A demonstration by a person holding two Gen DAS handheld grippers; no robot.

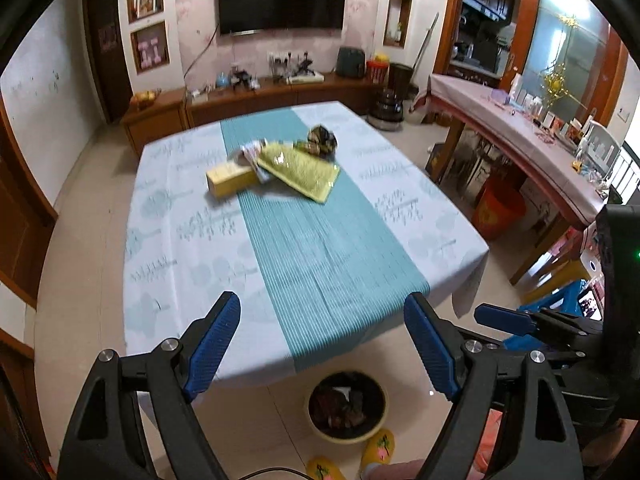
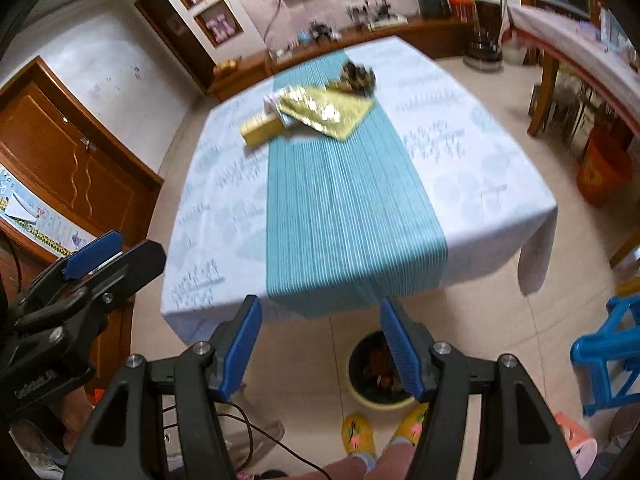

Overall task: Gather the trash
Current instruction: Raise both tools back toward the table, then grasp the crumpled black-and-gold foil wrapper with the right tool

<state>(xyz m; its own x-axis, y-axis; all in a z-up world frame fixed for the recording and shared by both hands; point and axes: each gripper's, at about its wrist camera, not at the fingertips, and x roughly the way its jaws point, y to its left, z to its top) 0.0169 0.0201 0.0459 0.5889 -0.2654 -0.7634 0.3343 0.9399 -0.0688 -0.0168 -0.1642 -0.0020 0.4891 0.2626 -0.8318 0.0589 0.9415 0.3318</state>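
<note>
Both grippers, left & right, have fingers wide apart, nothing held, ready to grab trash on table for the bin.

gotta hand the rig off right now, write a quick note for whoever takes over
Left gripper: open, holding nothing, held over the near table edge.
Right gripper: open, holding nothing, beside the left one.
Trash: all in one pile at the far end of the table, on the teal runner: yellow box, yellow-green bag partly over it, a small wrapper and a dark crumpled wrapper behind.
Bin: on the floor by the near table edge, already holds some trash.
Done: none of the pile is picked up.
Left: carry each piece to the bin.
</note>
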